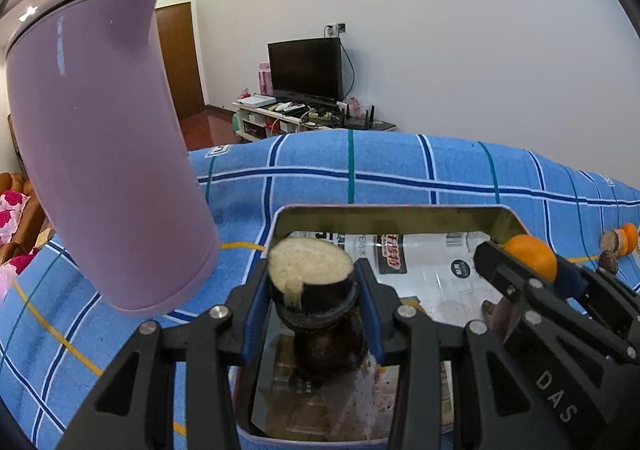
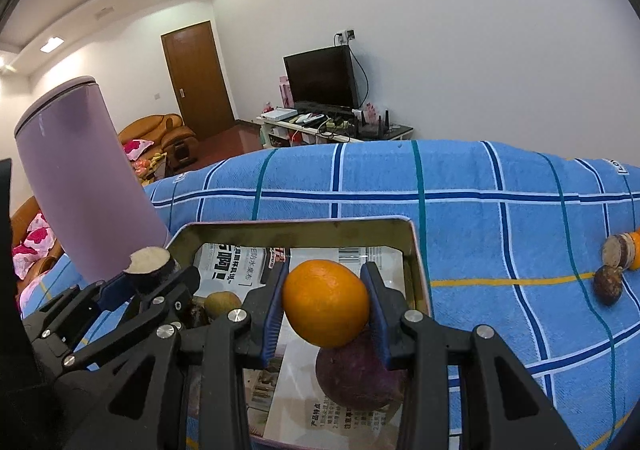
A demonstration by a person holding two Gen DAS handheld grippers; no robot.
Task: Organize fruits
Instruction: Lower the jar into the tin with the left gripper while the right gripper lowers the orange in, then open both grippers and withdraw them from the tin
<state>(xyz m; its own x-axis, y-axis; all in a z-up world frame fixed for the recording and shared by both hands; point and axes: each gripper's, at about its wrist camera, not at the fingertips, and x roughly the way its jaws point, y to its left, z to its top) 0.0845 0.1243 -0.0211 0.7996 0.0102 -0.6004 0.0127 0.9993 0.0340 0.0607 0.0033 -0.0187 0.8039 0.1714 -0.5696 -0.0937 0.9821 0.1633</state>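
My left gripper (image 1: 312, 290) is shut on a dark-skinned fruit piece (image 1: 310, 266) with a pale cut face, held above the near left of a metal tin (image 1: 384, 213) lined with printed paper. A second dark piece (image 1: 328, 354) lies under it in the tin. My right gripper (image 2: 326, 310) is shut on an orange (image 2: 324, 290) over the tin (image 2: 296, 234), just above a round purple fruit (image 2: 360, 374). A kiwi (image 2: 222, 302) lies at the tin's left. In the right wrist view the left gripper (image 2: 150, 274) and its cut piece (image 2: 150, 260) show at the left.
A tall lilac jug (image 1: 108, 153) stands on the blue checked cloth (image 2: 480, 234) just left of the tin. Loose fruits, brown cut pieces and an orange one (image 2: 612, 270), lie on the cloth at the far right. A TV stand is beyond the table.
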